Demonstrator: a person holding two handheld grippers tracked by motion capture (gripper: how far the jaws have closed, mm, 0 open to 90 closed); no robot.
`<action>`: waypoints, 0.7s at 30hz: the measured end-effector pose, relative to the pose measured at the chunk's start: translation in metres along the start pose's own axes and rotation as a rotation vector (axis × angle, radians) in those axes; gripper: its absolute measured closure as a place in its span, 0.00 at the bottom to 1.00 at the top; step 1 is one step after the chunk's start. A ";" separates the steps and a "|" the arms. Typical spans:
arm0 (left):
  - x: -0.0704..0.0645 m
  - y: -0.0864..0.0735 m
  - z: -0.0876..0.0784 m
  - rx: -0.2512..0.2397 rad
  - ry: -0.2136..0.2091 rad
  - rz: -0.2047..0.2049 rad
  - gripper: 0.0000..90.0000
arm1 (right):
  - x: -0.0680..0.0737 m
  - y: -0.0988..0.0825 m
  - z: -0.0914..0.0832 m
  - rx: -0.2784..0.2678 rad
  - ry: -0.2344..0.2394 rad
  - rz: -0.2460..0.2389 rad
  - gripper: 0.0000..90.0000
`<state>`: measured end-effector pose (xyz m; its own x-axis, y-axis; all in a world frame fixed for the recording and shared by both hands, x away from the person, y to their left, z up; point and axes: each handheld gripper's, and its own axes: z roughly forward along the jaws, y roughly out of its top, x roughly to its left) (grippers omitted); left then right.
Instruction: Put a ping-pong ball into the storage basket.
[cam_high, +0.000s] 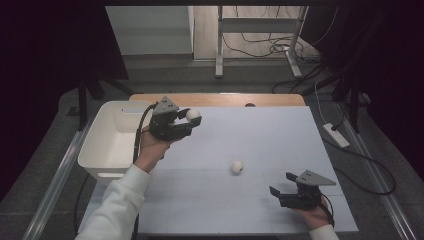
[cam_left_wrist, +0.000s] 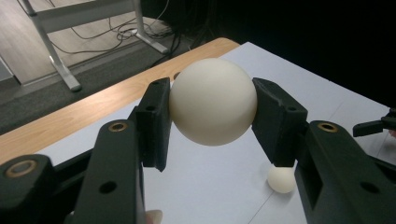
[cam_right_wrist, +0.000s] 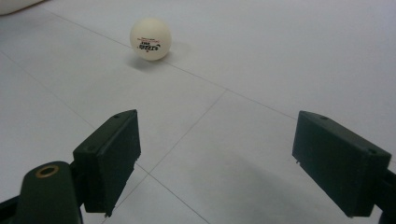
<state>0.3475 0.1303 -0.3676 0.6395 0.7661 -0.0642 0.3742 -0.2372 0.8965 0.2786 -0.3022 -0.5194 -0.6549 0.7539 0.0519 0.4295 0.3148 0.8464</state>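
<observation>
My left gripper (cam_high: 193, 116) is raised above the white table, just right of the white bin (cam_high: 112, 140), and is shut on a cream ping-pong ball (cam_left_wrist: 213, 101) (cam_high: 193, 114) pinched between its two pads. A second cream ball (cam_high: 237, 166) (cam_right_wrist: 150, 38), with printed lettering, lies on the table near the middle; it also sits low between the left jaws in the left gripper view (cam_left_wrist: 281, 179). My right gripper (cam_high: 282, 184) rests near the table's front right, jaws wide open with nothing between them, pointing toward that loose ball.
The white bin stands at the table's left edge. A wooden strip (cam_high: 220, 99) runs along the far edge of the table. Beyond it stand a metal frame (cam_high: 257, 30) and loose cables on the floor.
</observation>
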 end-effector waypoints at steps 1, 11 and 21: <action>0.001 0.000 0.000 -0.001 0.001 -0.002 0.56 | 0.000 0.000 0.000 -0.001 -0.001 0.000 0.17; 0.007 0.002 -0.007 -0.014 0.016 -0.011 0.56 | -0.001 0.000 -0.001 -0.003 -0.003 0.002 0.17; 0.016 0.002 -0.014 -0.021 0.043 -0.028 0.56 | -0.001 0.000 -0.001 -0.002 -0.002 0.001 0.17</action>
<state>0.3488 0.1502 -0.3604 0.5993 0.7975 -0.0704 0.3770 -0.2036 0.9035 0.2786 -0.3030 -0.5189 -0.6529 0.7556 0.0519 0.4289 0.3124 0.8476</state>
